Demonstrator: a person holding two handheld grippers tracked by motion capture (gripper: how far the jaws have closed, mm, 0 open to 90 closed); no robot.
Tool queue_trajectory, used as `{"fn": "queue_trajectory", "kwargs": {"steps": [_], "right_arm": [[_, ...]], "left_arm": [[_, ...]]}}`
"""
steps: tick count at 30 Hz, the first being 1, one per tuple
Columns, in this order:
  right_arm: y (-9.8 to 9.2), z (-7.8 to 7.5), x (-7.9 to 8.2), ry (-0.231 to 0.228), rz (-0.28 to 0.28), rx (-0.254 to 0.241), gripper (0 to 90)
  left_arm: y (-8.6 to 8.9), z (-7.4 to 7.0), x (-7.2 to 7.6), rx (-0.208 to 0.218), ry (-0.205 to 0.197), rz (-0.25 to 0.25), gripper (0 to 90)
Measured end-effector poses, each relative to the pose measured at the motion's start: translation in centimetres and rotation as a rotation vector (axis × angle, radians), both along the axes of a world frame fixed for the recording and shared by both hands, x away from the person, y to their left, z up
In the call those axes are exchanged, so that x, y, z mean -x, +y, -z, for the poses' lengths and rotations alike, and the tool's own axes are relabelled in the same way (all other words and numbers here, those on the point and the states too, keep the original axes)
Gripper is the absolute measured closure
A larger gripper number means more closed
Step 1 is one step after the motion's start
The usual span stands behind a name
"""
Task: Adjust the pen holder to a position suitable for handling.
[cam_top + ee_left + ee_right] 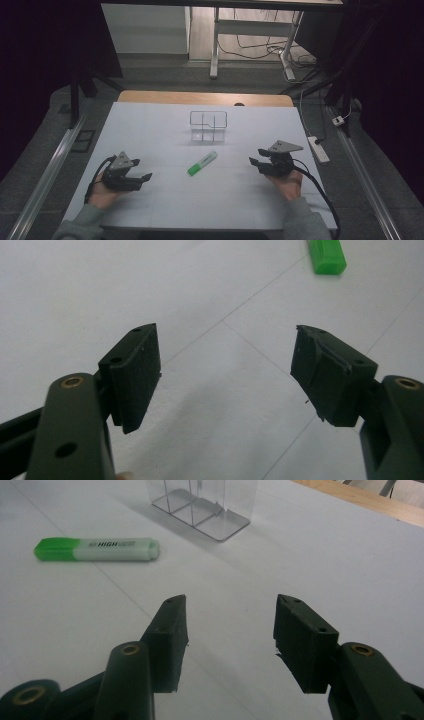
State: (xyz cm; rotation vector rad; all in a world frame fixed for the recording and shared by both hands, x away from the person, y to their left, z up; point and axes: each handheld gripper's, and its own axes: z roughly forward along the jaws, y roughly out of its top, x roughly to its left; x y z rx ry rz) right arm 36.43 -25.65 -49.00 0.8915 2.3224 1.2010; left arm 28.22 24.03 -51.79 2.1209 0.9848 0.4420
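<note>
A person is holding a two-jaw gripper in each hand, both resting low on a white table (165, 200). The left gripper (141, 178) is sitting at the near left of the table, its black jaws spread wide with nothing between them. In the left gripper view, the left gripper's (226, 377) jaws are standing well apart over bare white surface, and the green end of a highlighter (327, 256) is showing at the top right, well ahead of the jaws.

The right gripper (256, 160) is sitting at the near right of the table, pointing inward, a cable trailing back from it past the person's sleeve. Its jaws are also spread wide and holding nothing. In the right gripper view, the right gripper's (230, 630) jaws are gaping over the white surface.

Between the two grippers, well apart from each, the green highlighter (202, 163) is lying flat on the table, angled, its cap on. In the right gripper view it (97, 549) is lying ahead and to the left of the jaws.

Beyond the highlighter, toward the far side of the table, a clear plastic organizer (208, 125) with inner dividers is standing upright. The right gripper view is showing its base (202, 505) near the highlighter but not touching it.
</note>
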Motion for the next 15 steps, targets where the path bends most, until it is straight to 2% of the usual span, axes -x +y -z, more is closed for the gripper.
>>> {"fn": "queue_trajectory", "kwargs": {"steps": [8, 15], "right_arm": [[-0.6, 0.5, 1.2, 0.005, -0.033, 0.008, 41.7], [-0.8, 0.7, 1.4, 0.008, -0.041, 0.008, 40.0]], "left_arm": [[-0.2, -0.5, -0.2, 0.007, -0.005, -0.009, 28.0], [-0.6, -1.2, -0.8, 0.020, 0.006, -0.012, 27.8]]}}
